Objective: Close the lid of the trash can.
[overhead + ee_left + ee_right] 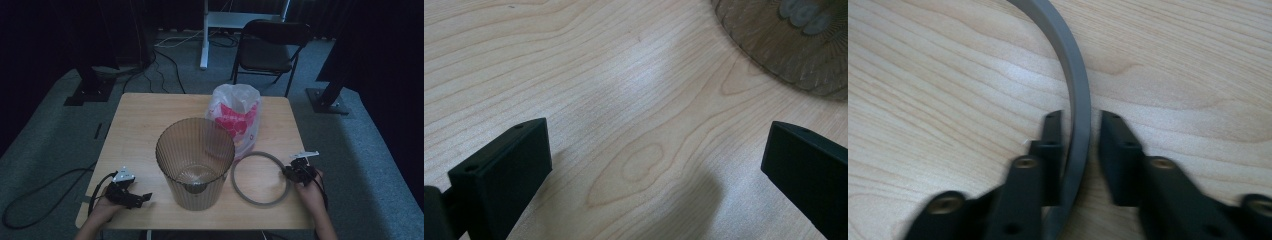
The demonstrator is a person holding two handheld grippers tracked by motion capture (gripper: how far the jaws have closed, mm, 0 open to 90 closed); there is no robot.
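Black right gripper [1082,150] jaws nearly pinch the grey ring [1079,90]; thin, stiff, light, best gripped across its band. Left gripper [654,165] gapes empty.

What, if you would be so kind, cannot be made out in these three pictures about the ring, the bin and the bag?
- Grey ring, right gripper view: whether both pads press it; a narrow gap shows on one side, and motion blur hides the contact.
- Plastic bag, high view: contents hidden by its crumpled film; lower part behind the ribbed bin.
- Bin, left gripper view: cut off by the top edge.
- Dark background, high view: too dim.
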